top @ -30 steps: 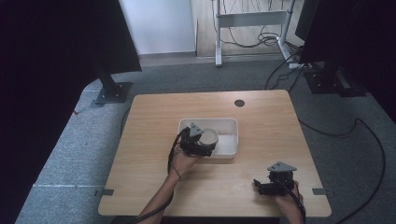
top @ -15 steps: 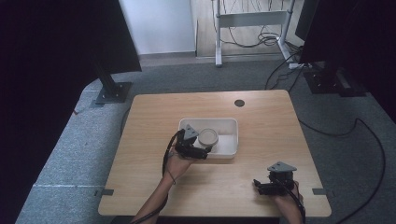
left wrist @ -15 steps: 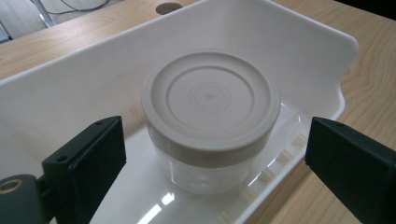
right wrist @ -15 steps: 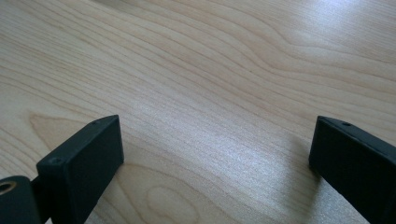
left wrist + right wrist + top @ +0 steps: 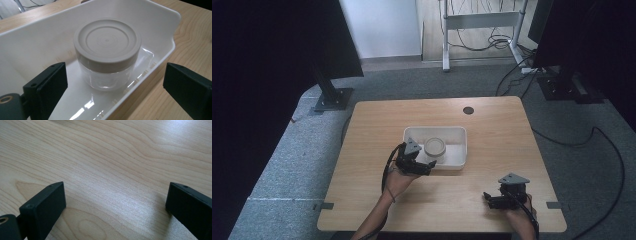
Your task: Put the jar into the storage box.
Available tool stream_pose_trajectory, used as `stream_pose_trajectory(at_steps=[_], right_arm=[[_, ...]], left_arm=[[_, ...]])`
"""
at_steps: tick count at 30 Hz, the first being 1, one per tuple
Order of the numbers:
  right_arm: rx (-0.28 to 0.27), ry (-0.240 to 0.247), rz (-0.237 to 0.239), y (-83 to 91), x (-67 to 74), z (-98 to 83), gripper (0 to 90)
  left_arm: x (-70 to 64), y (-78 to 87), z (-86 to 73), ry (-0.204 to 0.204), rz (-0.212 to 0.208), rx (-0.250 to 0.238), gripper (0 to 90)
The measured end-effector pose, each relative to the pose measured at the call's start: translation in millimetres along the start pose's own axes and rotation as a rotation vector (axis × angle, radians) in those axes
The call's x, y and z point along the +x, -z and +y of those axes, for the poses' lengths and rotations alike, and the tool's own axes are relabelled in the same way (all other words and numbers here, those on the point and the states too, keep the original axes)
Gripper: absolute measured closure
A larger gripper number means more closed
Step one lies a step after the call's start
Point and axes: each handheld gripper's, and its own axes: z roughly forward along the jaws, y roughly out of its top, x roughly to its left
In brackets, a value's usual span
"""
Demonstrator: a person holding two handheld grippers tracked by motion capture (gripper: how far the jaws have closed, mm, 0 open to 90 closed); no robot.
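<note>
While the left gripper (image 5: 426,167) hangs at the near rim of the white tray (image 5: 160,15), its jaws stand spread wide with nothing between them, one over the tray floor and one outside the near wall. The jar (image 5: 107,53), clear with a beige lid, stands upright inside the tray, toward its left end, just ahead of those jaws and apart from them. That stance suits either a fresh release or an approach; which one cannot be told. Near the worktop's front right corner, the right gripper (image 5: 491,201) rests low over bare wood, jaws likewise parted and empty, probably parked out of the way.
</note>
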Motion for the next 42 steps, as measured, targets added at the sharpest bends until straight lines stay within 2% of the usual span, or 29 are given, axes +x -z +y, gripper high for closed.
stream_pose_trajectory(at_steps=[19, 32, 39, 42], right_arm=[[0.001, -0.002, -0.002, -0.1, 0.0, 0.1, 2.0], [0.001, -0.001, -0.002, -0.1, 0.0, 0.0, 2.0], [0.001, -0.001, -0.002, -0.1, 0.0, 0.1, 2.0], [0.001, -0.001, -0.002, -0.1, 0.0, 0.1, 2.0]], left_arm=[[1.7, 23.6, -21.7, 0.016, -0.019, -0.023, 4.9], [7.0, 43.4, -39.1, 0.018, 0.003, -0.032, 4.8], [9.4, 50.1, -49.6, 0.031, 0.013, -0.036, 4.5], [9.1, 52.1, -53.6, 0.025, 0.023, -0.033, 4.5]])
